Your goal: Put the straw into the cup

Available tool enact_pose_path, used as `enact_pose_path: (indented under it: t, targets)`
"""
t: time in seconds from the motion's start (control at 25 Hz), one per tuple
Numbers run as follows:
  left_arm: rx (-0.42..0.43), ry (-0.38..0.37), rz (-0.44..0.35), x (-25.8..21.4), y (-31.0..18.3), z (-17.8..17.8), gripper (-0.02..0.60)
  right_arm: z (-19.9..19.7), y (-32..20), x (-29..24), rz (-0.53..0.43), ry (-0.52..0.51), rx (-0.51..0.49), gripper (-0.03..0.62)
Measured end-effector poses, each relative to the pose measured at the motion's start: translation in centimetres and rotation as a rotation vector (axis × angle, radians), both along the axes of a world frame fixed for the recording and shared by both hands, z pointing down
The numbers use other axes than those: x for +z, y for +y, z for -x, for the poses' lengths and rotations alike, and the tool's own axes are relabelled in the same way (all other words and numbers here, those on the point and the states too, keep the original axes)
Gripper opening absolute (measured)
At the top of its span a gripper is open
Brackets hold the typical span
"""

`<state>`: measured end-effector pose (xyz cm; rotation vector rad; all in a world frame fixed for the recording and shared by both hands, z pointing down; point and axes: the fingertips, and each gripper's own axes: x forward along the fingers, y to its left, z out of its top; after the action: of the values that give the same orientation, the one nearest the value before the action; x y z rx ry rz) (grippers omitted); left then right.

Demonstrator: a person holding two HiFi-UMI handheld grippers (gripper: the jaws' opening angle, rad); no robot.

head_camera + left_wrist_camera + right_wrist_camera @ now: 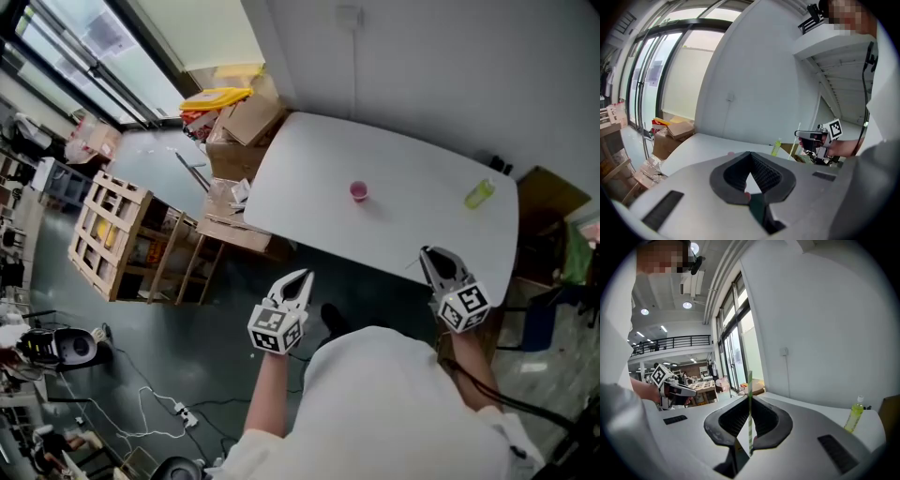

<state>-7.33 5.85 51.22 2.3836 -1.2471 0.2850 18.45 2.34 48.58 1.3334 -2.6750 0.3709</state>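
Holding a thin green-and-white striped straw (750, 385) upright, pinched in the right gripper (749, 398).
A small pink cup (359, 191) stands on the white table (309, 169), ahead and left of that gripper, well apart. The left gripper (304, 277), closed on nothing, hangs off the near edge. From overhead the straw is too thin to pick out, and the right gripper view shows no cup.

One white table (309, 159); one pink cup (359, 191); one yellow-green bottle (479, 193); one green-striped straw (750, 399); two grippers, namely the left gripper (304, 276) and the right gripper (430, 252); one person (394, 403); one wooden crate (112, 234) on the floor; at least two cardboard boxes (246, 120), the full number unclear.
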Motion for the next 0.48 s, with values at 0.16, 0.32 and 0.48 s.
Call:
enact_pose_path:
  t: [0.16, 0.32, 0.48]
  targets:
    - [0.037, 0.005, 0.004, 0.6, -1.9, 1.5, 0.002, 1.7, -1.3, 0.3, 0.003, 0.006, 0.025, 0.043]
    - [0.077, 0.017, 0.007, 0.7, -3.6, 3.2, 0.002, 3.5, -2.3, 0.1, 0.007, 0.015, 0.061, 0.043]
    - [0.111, 0.019, 0.011, 1.0, -5.0, 5.0, 0.002, 5.2, -3.2, 0.0, 0.006, 0.019, 0.087, 0.043]
